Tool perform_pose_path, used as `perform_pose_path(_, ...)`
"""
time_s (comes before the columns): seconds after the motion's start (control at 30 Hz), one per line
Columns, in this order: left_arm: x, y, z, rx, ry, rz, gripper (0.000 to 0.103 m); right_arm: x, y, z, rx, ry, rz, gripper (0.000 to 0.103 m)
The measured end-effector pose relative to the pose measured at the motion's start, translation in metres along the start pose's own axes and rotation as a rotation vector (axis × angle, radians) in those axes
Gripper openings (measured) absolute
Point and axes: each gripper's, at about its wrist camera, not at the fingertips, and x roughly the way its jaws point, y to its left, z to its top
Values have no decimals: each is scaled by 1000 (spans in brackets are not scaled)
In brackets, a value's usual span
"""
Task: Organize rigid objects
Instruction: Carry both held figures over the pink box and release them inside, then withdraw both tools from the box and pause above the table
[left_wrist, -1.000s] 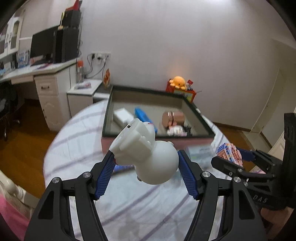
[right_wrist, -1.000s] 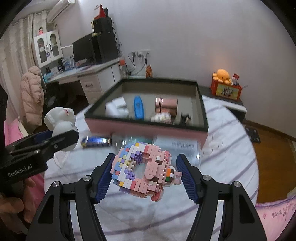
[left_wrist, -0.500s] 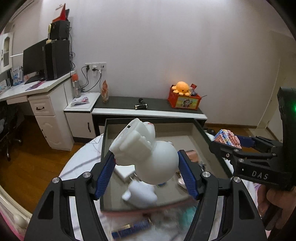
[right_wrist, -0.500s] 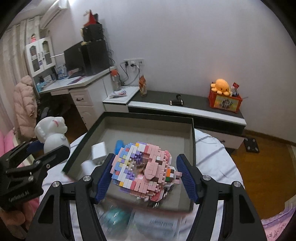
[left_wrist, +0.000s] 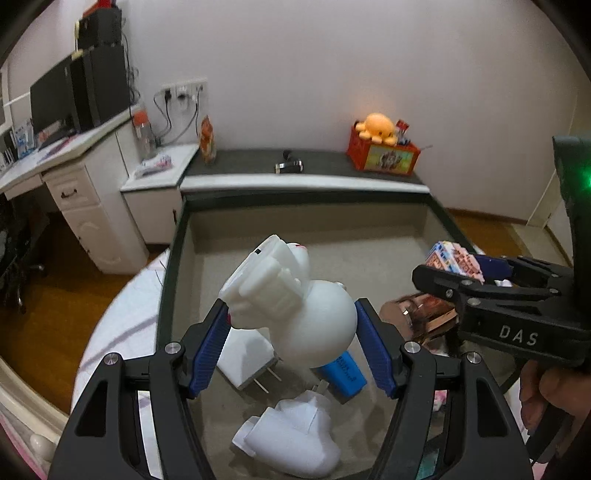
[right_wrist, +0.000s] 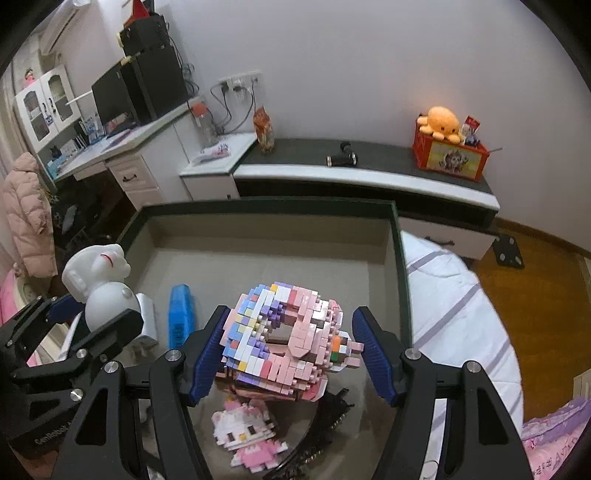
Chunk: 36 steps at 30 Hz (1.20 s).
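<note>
Left gripper (left_wrist: 291, 334) clamps white round-bodied plastic figurine (left_wrist: 295, 306) across belly; hard, smooth, light, may slip. Right gripper (right_wrist: 288, 349) pinches pink-and-pastel brick-built ring model (right_wrist: 286, 338) by flanks; brittle, studs may shed. Both tilted down over grey-lined, dark-rimmed shallow box (right_wrist: 400, 266); blue bar (right_wrist: 180, 314), white plug adapter (left_wrist: 247, 356) below.

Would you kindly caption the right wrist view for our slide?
Right gripper holds a pastel brick donut above the open box.
</note>
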Motion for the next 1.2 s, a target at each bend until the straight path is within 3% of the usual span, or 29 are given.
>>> perform_pose_path(0.1,8,-1,-5,8,38,23,70,4,-5,-3,16,16,7,69)
perform_pose_path(0.17,5,-2,-8,19,38,44,77,5,-7,-4,22,31,14,70)
perform_pose_path(0.23,-5,-3,-11,30,6,70,95,2,-9,-5,28,27,36,80)
perform_pose_path(0.3,-14,-4,-14,34,-25,89,102,-2,-9,-5,31,22,45,82)
perform_pose_path(0.67,-69,1,-29,17,-92,110,103,-52,6,-19,38,-92,16,88)
perform_pose_path(0.9,-121,-3,-45,-1,-157,124,103,-117,36,-52,-12,-234,-42,88)
perform_pose_path(1.2,-189,-17,-83,2,-240,127,103,-206,60,-107,-18,-383,-58,88)
